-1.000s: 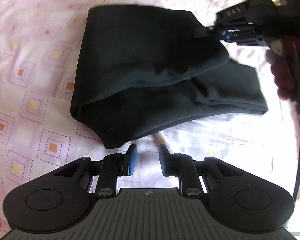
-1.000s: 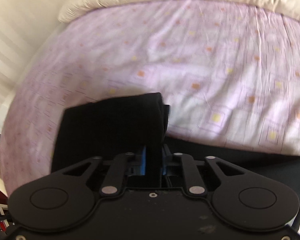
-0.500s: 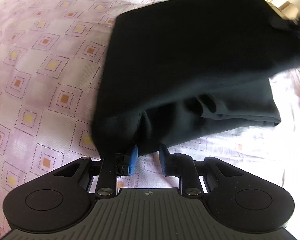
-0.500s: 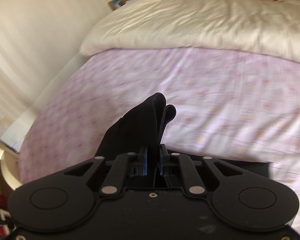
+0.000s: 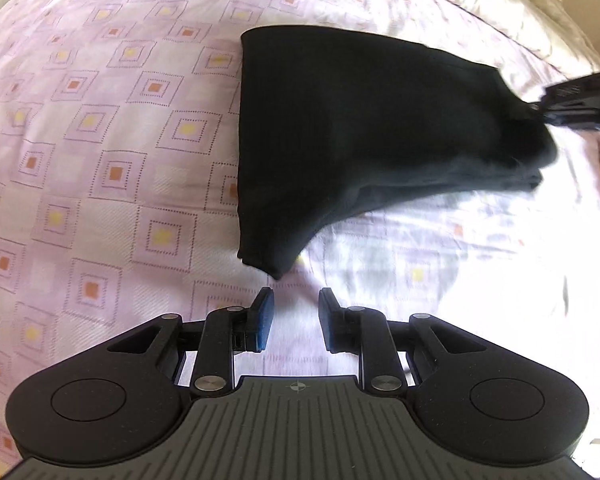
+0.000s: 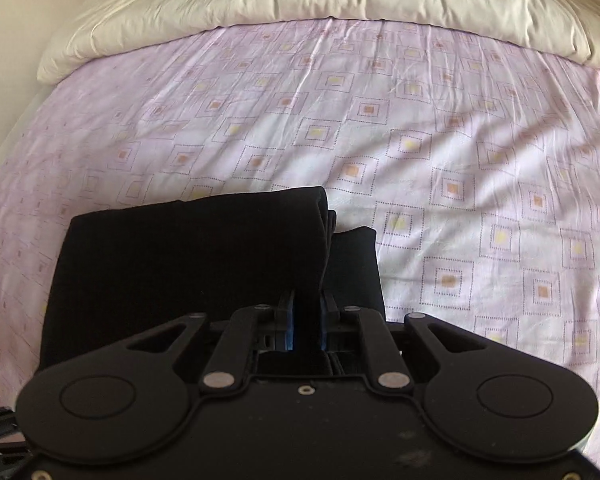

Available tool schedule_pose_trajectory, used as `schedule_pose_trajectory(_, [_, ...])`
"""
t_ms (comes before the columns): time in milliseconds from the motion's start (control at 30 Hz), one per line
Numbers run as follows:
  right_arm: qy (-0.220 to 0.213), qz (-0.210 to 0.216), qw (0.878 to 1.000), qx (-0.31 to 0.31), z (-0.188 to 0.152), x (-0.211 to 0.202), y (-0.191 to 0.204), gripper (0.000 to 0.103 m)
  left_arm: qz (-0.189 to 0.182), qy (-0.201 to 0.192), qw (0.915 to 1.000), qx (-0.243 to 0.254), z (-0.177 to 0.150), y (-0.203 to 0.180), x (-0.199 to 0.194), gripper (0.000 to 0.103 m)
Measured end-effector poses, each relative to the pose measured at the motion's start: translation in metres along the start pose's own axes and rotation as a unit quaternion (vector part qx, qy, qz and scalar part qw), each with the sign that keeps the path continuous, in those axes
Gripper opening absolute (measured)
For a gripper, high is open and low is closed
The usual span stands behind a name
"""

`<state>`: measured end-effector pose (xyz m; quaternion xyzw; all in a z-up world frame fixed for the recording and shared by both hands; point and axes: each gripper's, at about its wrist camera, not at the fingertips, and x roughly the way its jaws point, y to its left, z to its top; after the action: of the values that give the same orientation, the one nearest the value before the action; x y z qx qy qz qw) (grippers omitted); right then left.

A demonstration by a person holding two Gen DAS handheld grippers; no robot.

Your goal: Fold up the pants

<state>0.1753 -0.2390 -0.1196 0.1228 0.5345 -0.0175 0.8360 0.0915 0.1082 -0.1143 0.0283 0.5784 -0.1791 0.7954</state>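
Two tongs are working over a bed [image 6: 420,128] with a lilac patterned sheet. I am pinching a thick bunched edge of the black pants [image 5: 360,132] in the right tongs [image 6: 308,320], lifting that end while the rest is lying folded on the sheet. The left tongs [image 5: 296,312] are hanging slightly parted and empty, just beside the pants' nearest corner. The cloth is looking soft, limp and light, so I judge that loose corner the best second hold.
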Motion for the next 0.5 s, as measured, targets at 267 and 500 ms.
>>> schedule_pose_trajectory(267, [0.004,-0.029,0.999,-0.045,-0.002,0.018,-0.002,0.018,-0.022,-0.047,0.9979,0.040,0.018,-0.005,-0.046,0.024])
schedule_pose_trajectory(500, [0.004,-0.036,0.999,-0.035,-0.006,0.020,-0.004,0.020,-0.012,-0.066,0.9977,0.006,0.074,-0.013,-0.024,0.024])
